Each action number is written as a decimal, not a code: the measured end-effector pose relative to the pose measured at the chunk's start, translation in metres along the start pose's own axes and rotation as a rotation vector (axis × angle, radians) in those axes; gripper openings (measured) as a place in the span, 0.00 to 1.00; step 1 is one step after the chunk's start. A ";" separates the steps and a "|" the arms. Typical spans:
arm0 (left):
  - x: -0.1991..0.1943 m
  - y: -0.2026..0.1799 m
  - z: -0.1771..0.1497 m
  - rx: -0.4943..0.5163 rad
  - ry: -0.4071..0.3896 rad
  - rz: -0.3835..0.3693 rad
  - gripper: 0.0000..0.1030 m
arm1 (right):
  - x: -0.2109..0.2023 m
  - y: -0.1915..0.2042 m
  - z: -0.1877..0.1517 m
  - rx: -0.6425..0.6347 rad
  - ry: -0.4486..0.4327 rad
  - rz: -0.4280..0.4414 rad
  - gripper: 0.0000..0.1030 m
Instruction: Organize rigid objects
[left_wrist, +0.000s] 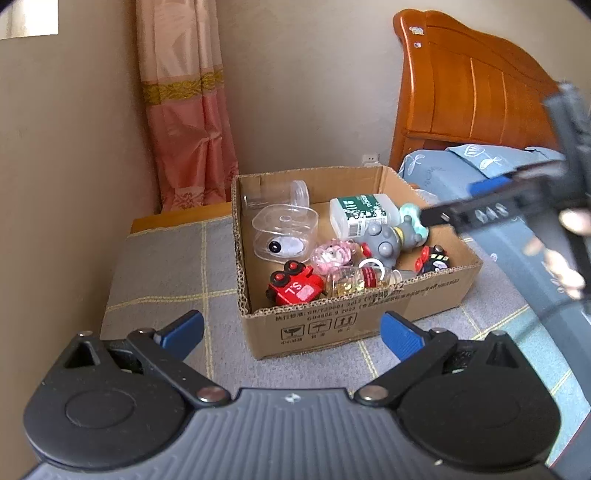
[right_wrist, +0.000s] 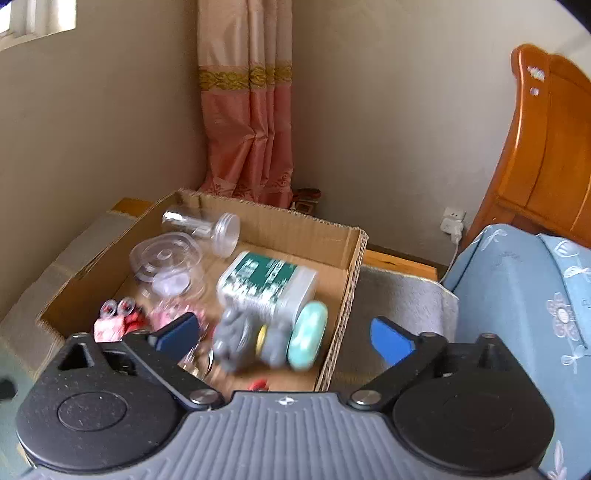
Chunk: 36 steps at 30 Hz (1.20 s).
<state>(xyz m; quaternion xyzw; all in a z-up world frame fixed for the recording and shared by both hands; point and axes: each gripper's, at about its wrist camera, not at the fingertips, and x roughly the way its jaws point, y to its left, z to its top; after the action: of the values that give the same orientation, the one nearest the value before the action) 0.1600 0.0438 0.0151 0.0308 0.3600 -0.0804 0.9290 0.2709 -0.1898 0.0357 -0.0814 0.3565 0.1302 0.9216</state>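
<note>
A cardboard box (left_wrist: 332, 321) stands on a grey checked cover and holds several toys and containers: a clear plastic tub (left_wrist: 284, 230), a white bottle with a green label (left_wrist: 360, 214), a grey figure with a teal bow (left_wrist: 391, 236), a red toy car (left_wrist: 295, 286), a pink toy (left_wrist: 332, 254) and a small glitter bottle (left_wrist: 354, 278). My left gripper (left_wrist: 291, 332) is open and empty in front of the box's near wall. My right gripper (right_wrist: 284, 338) is open and empty above the box's right side (right_wrist: 347, 295), over the grey figure (right_wrist: 255, 338). It also shows blurred in the left wrist view (left_wrist: 480, 203).
A wooden headboard (left_wrist: 476, 85) and a blue flowered bed cover (right_wrist: 524, 306) stand at the right. A pink curtain (left_wrist: 188, 122) hangs behind the box. A wall socket (right_wrist: 452, 221) sits low on the wall. A wooden edge (left_wrist: 177, 218) runs behind the grey cover.
</note>
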 end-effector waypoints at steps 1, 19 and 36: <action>-0.001 -0.002 0.000 -0.001 0.002 0.013 0.98 | -0.007 0.005 -0.005 -0.006 0.000 -0.006 1.00; -0.035 -0.033 -0.016 -0.106 0.065 0.117 0.98 | -0.111 0.063 -0.086 0.231 0.056 -0.135 1.00; -0.062 -0.046 -0.009 -0.079 0.029 0.197 0.98 | -0.137 0.066 -0.082 0.239 -0.007 -0.147 1.00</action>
<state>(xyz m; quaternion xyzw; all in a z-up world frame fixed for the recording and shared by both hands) 0.1007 0.0072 0.0502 0.0305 0.3716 0.0261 0.9275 0.1014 -0.1715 0.0648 0.0032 0.3593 0.0192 0.9330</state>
